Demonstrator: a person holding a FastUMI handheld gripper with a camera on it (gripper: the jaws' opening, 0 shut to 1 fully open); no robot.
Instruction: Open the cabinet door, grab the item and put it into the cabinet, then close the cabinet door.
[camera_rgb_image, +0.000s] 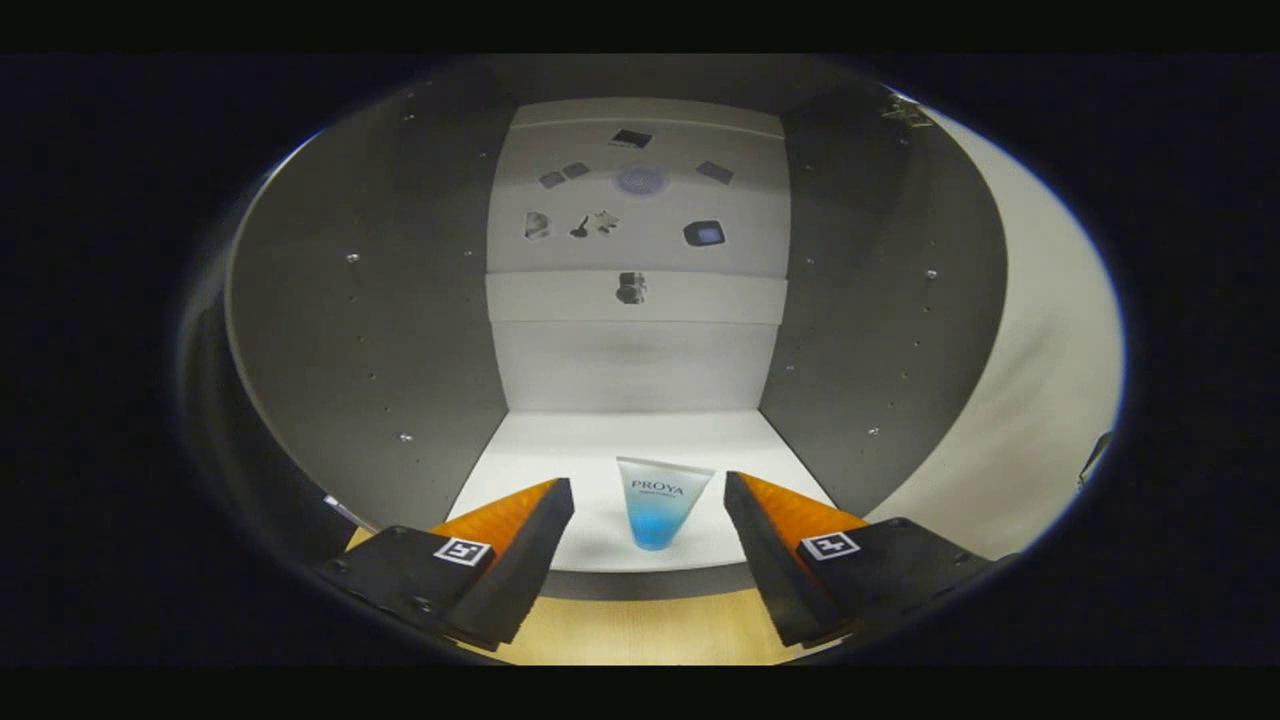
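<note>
A small tube (660, 503), white at its flat end and blue toward the cap, stands cap-down on the white cabinet floor (560, 450) near its front edge. My gripper (650, 497) is open, one finger on each side of the tube, neither touching it. The cabinet stands open in front of me, with grey side walls (400, 320) and a white back panel (640, 350). The open door (1040, 330) shows pale to the right of the cabinet.
Several small dark stickers (705, 233) dot the upper back panel, above a white shelf edge (560, 297). A light wooden surface (640, 630) lies below the cabinet's front lip, under my fingers. Small pegs stud both side walls.
</note>
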